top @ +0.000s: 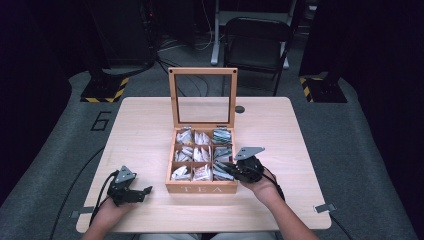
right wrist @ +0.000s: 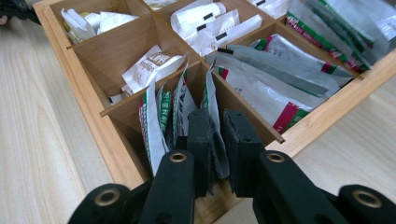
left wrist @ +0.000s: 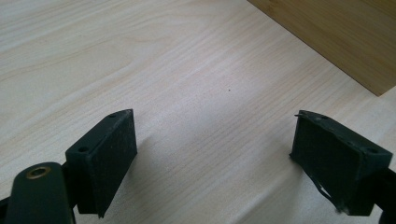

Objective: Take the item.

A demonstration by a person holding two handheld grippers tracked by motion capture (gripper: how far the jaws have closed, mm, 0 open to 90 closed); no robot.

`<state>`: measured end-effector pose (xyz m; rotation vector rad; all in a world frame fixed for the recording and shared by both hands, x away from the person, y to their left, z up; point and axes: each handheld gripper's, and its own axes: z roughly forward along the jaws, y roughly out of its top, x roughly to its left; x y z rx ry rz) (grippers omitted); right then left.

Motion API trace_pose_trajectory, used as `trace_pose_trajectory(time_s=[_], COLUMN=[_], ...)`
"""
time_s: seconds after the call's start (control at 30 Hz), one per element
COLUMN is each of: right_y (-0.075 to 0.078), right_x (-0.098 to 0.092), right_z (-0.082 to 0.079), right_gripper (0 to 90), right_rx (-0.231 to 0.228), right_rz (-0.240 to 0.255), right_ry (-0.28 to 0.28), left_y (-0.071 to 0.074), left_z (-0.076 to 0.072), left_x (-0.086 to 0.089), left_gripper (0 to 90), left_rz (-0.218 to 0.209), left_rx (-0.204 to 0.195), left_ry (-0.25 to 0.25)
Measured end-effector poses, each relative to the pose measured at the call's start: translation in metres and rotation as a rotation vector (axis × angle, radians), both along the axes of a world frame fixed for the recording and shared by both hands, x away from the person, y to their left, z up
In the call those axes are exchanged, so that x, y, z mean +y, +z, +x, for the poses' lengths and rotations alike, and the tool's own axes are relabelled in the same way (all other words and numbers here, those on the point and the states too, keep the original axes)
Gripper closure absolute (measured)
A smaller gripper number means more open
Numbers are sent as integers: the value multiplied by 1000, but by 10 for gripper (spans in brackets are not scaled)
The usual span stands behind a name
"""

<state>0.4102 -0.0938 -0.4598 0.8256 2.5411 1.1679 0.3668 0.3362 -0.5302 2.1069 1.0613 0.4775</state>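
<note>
Right gripper (right wrist: pixel 218 140) fingers pinch a sachet (right wrist: pixel 211 105) in the tea box (top: pixel 201 188); left gripper (left wrist: pixel 215 158) fingers gape above bare table (left wrist: pixel 140 56).

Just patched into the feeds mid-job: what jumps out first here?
The open wooden tea box at mid-table, its glass-paned lid standing upright, nine compartments packed with sachets. The right gripper is at the box's near right compartment, jaws closed on a silver sachet with green and red edging. The left gripper sits over the bare pale wooden table left of the box, jaws wide apart and holding nothing.
</note>
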Motion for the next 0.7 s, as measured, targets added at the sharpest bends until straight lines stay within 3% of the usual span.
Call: trace_pose_trajectory(time_s=[0.27, 0.7], right_y=[-4, -4], right_x=[7, 11], right_z=[2, 1], right_gripper=[812, 891], right_rx=[30, 23], right_rz=[5, -5], right_ry=[2, 30], left_y=[0, 0], left_z=[0, 0], left_x=[0, 0], left_gripper=[138, 138], left_rz=[-1, 2], left_rx=[1, 0], left_ry=[0, -1])
